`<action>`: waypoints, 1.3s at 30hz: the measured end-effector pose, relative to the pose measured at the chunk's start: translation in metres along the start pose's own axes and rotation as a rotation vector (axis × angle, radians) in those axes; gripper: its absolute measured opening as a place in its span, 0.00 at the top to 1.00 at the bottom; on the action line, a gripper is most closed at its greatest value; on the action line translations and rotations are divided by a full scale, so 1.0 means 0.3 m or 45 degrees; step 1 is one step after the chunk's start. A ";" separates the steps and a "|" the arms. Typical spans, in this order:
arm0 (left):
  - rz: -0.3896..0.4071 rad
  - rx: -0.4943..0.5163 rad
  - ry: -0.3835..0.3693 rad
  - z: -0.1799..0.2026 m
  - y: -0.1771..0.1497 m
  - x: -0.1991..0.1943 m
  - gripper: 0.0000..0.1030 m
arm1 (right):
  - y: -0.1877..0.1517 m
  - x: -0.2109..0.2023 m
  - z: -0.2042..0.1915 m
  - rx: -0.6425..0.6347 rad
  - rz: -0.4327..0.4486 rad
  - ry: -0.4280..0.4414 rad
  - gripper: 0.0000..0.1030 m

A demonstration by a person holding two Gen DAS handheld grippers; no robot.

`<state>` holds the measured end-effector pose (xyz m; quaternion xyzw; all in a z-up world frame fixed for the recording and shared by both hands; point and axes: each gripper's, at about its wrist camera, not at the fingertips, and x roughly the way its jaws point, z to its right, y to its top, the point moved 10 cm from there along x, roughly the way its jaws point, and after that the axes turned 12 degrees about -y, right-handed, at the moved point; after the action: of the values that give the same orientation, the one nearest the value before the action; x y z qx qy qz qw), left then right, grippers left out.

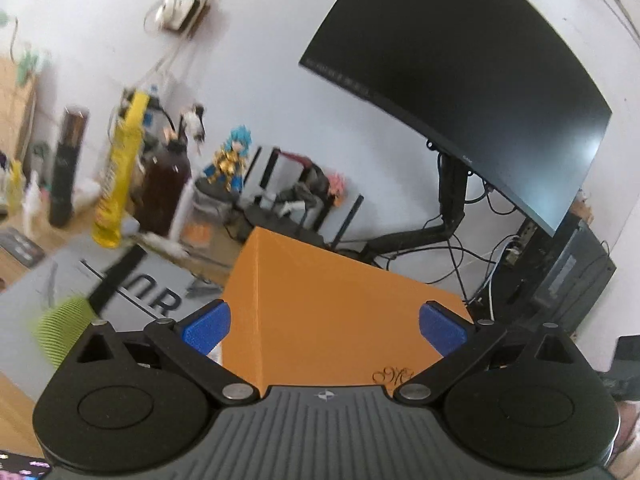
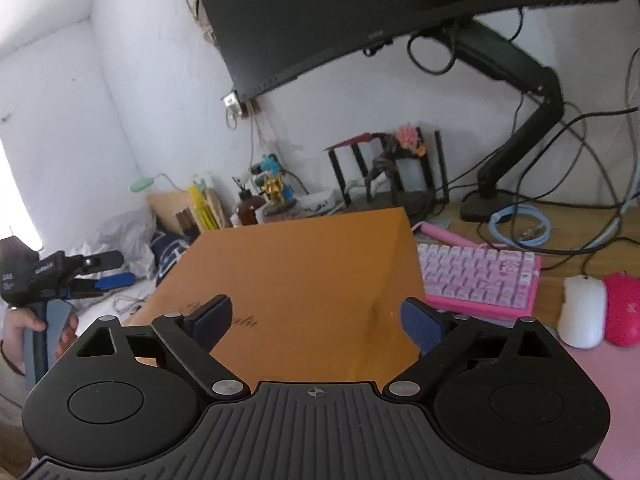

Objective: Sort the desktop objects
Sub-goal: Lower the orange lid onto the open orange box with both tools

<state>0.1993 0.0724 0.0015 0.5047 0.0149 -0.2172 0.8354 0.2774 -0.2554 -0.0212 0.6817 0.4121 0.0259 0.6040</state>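
A large orange cardboard box (image 1: 340, 320) fills the lower middle of the left wrist view, with a small dark flourish printed near its close edge. My left gripper (image 1: 324, 328) is open, its blue pads (image 1: 206, 326) spread wide at the box's sides. In the right wrist view the same box (image 2: 304, 272) lies just ahead, with dark handwriting on its top. My right gripper (image 2: 316, 320) is open, one pad over the top face and the other by the darker right face. The left gripper (image 2: 120, 270), held by a hand (image 2: 24, 324), is at the box's left, fingers apart.
A black monitor (image 2: 360, 12) on an arm (image 2: 520, 128) hangs over the desk. A pink keyboard (image 2: 476, 276), white mouse (image 2: 582, 310) and pink mouse (image 2: 624, 308) lie right of the box. Figurines (image 1: 228, 164), bottles (image 1: 164, 188), a yellow packet (image 1: 118, 176) and a green ribbed object (image 1: 60, 332) stand at the left.
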 end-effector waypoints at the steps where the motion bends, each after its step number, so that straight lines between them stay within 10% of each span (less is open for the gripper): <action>1: 0.009 0.024 0.004 0.012 -0.009 -0.023 0.00 | -0.019 -0.006 -0.001 0.012 -0.005 -0.004 0.10; 27: -0.024 0.103 0.009 0.065 -0.311 -0.084 0.00 | -0.354 -0.067 -0.009 0.245 -0.072 -0.033 0.10; 32: -0.025 0.119 0.023 0.057 -0.327 -0.091 0.00 | -0.362 -0.048 -0.038 0.217 -0.072 -0.019 0.24; 39: -0.012 0.108 0.071 0.030 -0.335 -0.092 0.17 | -0.361 -0.050 -0.044 0.189 -0.060 -0.029 0.24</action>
<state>0.1347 0.0346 -0.0714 0.5454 0.0315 -0.2076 0.8115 0.2030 -0.2611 -0.1023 0.7150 0.4220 -0.0268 0.5568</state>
